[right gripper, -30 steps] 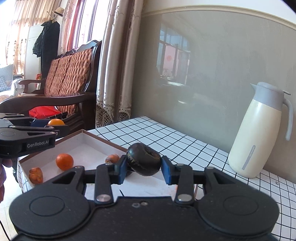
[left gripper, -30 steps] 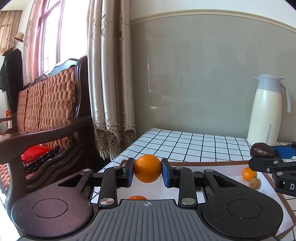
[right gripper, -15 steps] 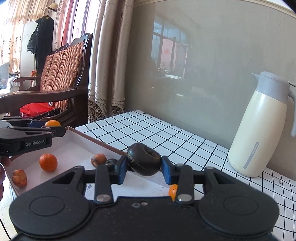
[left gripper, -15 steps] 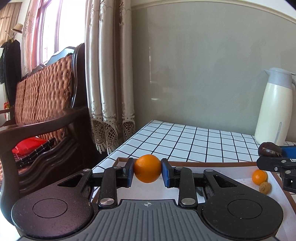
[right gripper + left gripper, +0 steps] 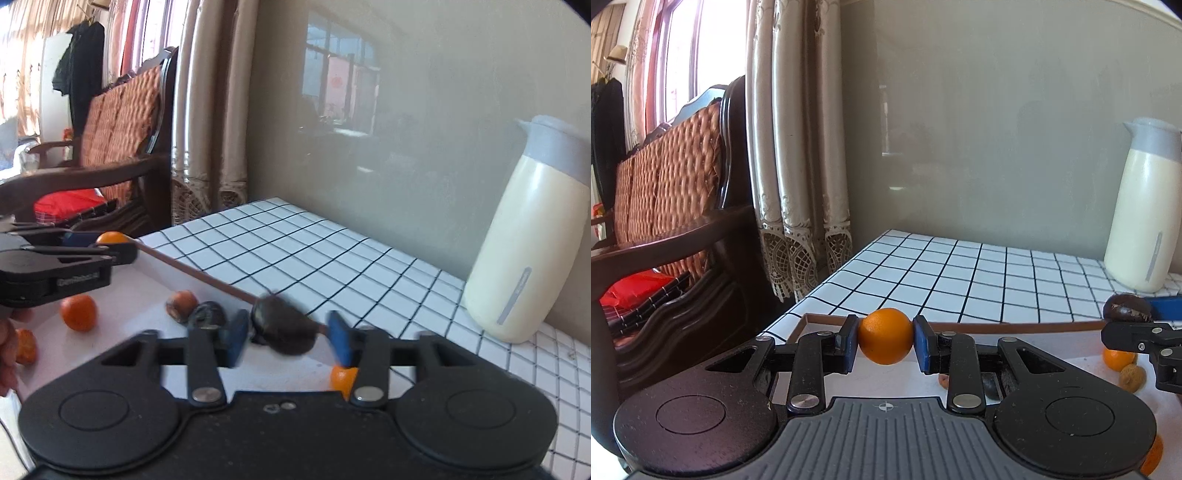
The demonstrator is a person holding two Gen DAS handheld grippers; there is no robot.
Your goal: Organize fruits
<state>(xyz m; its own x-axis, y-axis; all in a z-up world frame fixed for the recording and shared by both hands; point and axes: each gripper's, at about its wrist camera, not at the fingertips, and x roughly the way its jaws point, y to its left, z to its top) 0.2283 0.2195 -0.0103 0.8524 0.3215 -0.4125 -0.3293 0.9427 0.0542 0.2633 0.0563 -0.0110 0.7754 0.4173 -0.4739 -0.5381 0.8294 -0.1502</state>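
The left gripper (image 5: 885, 338) has its jaws opening, with the orange (image 5: 885, 336) between the blue pads and a slim gap showing on the right side. The right gripper (image 5: 286, 334) is opening too, its pads clear of the blurred dark fruit (image 5: 283, 329) between them. Both hang over the white tray (image 5: 129, 332) on the checked worktop (image 5: 960, 280). Only the right wrist view shows a brown fruit (image 5: 181, 301) and a second orange (image 5: 78, 312) lying in the tray.
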